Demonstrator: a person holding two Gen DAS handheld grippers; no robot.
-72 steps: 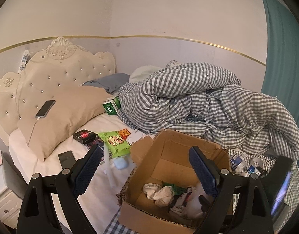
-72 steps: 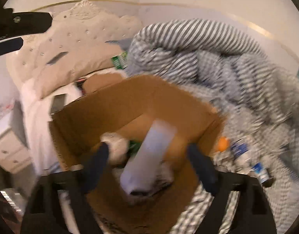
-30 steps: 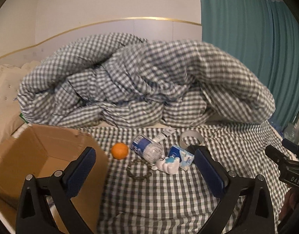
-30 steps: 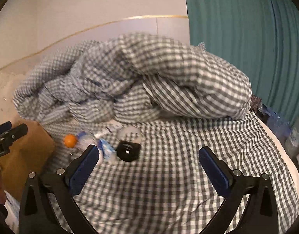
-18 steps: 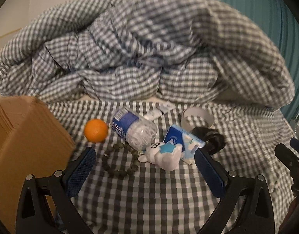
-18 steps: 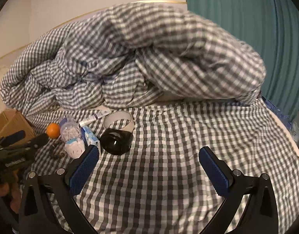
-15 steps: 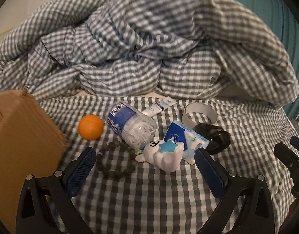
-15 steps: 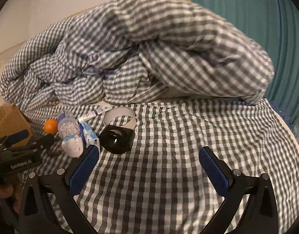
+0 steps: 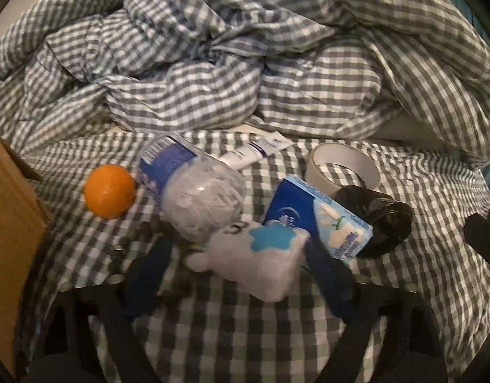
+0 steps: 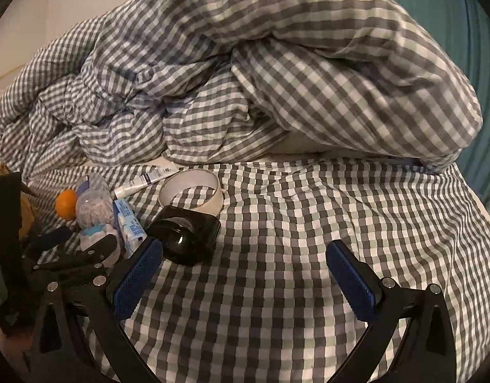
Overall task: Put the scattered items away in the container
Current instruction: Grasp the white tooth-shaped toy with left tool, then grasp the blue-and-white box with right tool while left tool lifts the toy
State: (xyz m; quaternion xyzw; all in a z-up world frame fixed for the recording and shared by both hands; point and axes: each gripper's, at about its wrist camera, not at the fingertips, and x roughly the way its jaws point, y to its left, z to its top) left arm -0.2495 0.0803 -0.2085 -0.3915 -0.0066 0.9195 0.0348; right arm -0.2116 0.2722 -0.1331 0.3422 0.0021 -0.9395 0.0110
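L claw (image 9: 238,274), jaws just closing, straddles white plush toy w/ blue star (image 9: 261,261) on checked bedsheet (image 9: 245,335); pads not clearly pressing. R claw (image 10: 245,271) wide, empty. Brown cardboard box (image 9: 8,223) at left.

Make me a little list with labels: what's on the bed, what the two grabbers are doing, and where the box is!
Place: bed with checked sheet and bunched duvet
Items: orange, jar, tube, tape roll, blue packet, black object, white toy, beads
Box: cardboard box, left of the orange
Left gripper: fingers have just been closing around the white toy, not yet pressing it
Right gripper: open, over bare sheet, nothing between fingers
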